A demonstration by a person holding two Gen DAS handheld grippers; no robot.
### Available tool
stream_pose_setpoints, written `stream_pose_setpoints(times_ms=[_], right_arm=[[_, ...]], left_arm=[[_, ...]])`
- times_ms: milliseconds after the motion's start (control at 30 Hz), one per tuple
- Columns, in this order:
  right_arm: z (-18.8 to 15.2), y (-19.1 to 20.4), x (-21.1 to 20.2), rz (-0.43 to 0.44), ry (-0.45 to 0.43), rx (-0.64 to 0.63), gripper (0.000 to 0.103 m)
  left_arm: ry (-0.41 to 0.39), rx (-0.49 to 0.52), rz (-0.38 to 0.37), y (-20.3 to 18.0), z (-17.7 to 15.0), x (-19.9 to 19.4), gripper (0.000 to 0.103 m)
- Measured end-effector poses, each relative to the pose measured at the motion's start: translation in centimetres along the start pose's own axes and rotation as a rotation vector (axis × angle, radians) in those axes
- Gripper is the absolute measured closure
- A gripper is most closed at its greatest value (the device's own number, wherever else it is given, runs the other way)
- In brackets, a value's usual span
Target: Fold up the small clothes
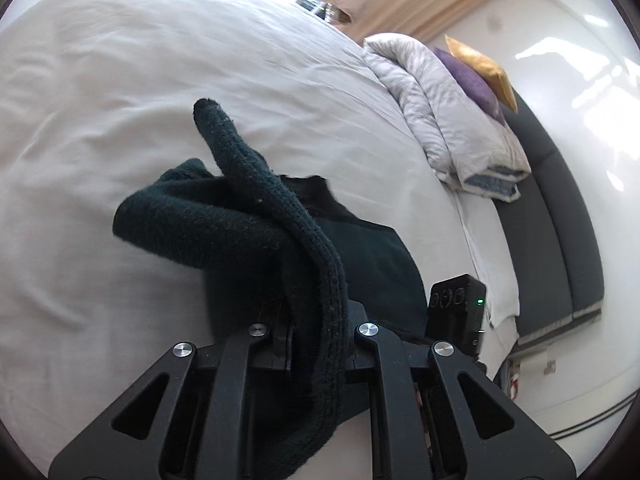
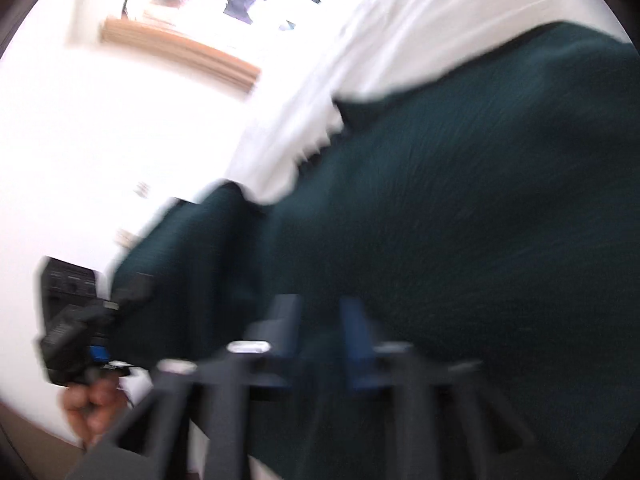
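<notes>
Dark green knit garment [image 1: 248, 232] on the white bed sheet [image 1: 120, 100] — partly lifted, bunched.

Left gripper [image 1: 316, 344]: jaws pressed together on a ribbed edge band of the garment, which arcs up and away from the pinch to a rounded tip; the rest lies in a soft roll and a flat panel on the sheet. Fabric is a fine knit, fuzzy at the hem. Right gripper [image 2: 316, 320]: frame heavily blurred — blue-faced fingers [image 2: 356, 320] stand apart with the garment just beyond them; no pinch visible. Folded pale duvet [image 1: 452, 128] sits at the bed's far edge.
</notes>
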State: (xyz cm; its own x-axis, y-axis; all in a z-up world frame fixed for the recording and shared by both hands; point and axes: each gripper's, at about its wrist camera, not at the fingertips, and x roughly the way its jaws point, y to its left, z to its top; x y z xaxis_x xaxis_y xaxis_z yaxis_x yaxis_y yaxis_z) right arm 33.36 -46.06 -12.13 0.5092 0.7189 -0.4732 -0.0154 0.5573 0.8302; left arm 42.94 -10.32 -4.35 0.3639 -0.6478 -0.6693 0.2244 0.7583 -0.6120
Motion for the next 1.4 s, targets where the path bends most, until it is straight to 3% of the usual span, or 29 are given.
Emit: stream_pose_setpoints(times_ms=[67, 300, 467, 533, 600, 667, 700, 867, 967, 1067, 1167, 1267, 1333, 1400], right_arm=[[0.7, -1.0, -2.4, 0.083, -0.033, 0.041, 0.034], [2.9, -6.7, -8.2, 0.206, -0.105, 0.197, 0.034], [3.8, -8.5, -8.7, 0.246, -0.074, 0.247, 0.034], [4.1, -8.8, -8.9, 0.253, -0.068, 0.261, 0.034], [4.2, -8.9, -8.8, 0.258, -0.062, 0.265, 0.034], [4.3, -8.9, -8.7, 0.256, -0.058, 0.274, 0.034], [4.2, -8.9, -9.0, 0.245, -0.058, 0.271, 0.034], [4.9, -7.5, -8.1, 0.191, -0.039, 0.258, 0.030], [5.2, -6.9, -7.9, 0.152, -0.013, 0.244, 0.029], [5.4, -6.0, -7.4, 0.068, 0.037, 0.181, 0.030], [4.9, -4.3, -6.5, -0.073, 0.108, 0.066, 0.038], [4.4, -3.4, -6.2, -0.160, 0.116, -0.005, 0.053], [4.4, -3.7, -6.4, -0.196, 0.108, -0.004, 0.077], [4.3, -3.8, -6.8, -0.250, 0.085, -0.022, 0.089]], left_arm=[[0.022, 0.040, 0.012, -2.9, 0.0, 2.0, 0.092], [0.123, 0.169, 0.079, -12.3, -2.4, 12.1, 0.092], [0.200, 0.185, 0.115, -14.6, -4.5, 17.4, 0.090], [0.192, 0.183, 0.100, -14.6, -5.2, 16.4, 0.083], [0.159, 0.214, 0.057, -15.4, -5.6, 13.9, 0.068], [0.112, 0.228, 0.037, -15.6, -5.7, 11.2, 0.029], [0.095, 0.227, 0.034, -15.7, -5.5, 10.2, 0.025], [0.045, 0.253, -0.079, -16.9, -5.0, 5.1, 0.024], [0.024, 0.285, -0.072, -15.2, -5.3, 2.2, 0.024], [0.034, 0.278, -0.031, -12.7, -6.7, 2.0, 0.024], [0.060, 0.234, 0.000, -9.2, -8.6, 2.8, 0.024], [0.066, 0.212, 0.034, -6.7, -10.5, 5.0, 0.024], [0.027, 0.242, 0.054, -6.3, -11.5, 5.3, 0.024], [0.012, 0.261, 0.060, -6.4, -11.8, 5.1, 0.024]])
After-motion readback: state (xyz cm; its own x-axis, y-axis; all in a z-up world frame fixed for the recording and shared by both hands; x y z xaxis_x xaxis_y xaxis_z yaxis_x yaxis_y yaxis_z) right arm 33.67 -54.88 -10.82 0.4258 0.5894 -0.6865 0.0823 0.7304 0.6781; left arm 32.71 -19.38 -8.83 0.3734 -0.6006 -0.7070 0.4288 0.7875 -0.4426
